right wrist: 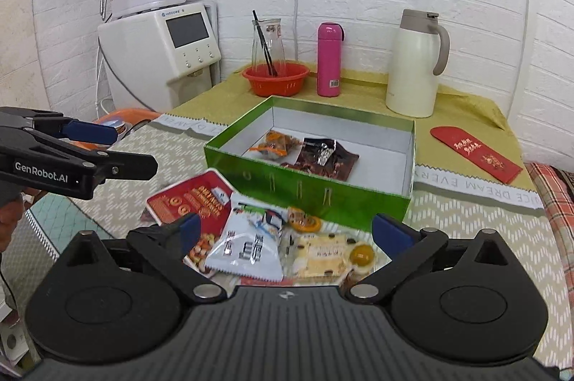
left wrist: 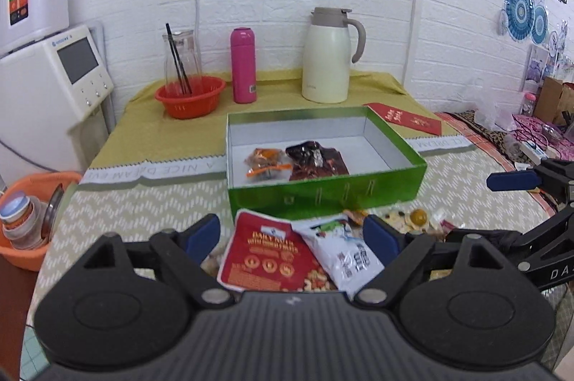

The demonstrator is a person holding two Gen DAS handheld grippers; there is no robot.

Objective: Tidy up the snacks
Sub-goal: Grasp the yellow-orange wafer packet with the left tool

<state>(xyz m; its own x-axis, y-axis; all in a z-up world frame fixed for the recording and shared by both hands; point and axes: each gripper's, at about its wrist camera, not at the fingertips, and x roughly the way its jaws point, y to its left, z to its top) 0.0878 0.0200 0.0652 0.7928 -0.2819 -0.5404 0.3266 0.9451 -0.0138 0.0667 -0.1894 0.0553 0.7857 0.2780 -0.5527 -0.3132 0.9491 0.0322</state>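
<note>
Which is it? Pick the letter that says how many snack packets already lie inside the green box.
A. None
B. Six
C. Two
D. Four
C: inside the green box lie just two packets, an orange-tinted clear packet and a dark brown packet beside it, while the red nut pouch and the white packet lie on the table in front of the box.
</note>
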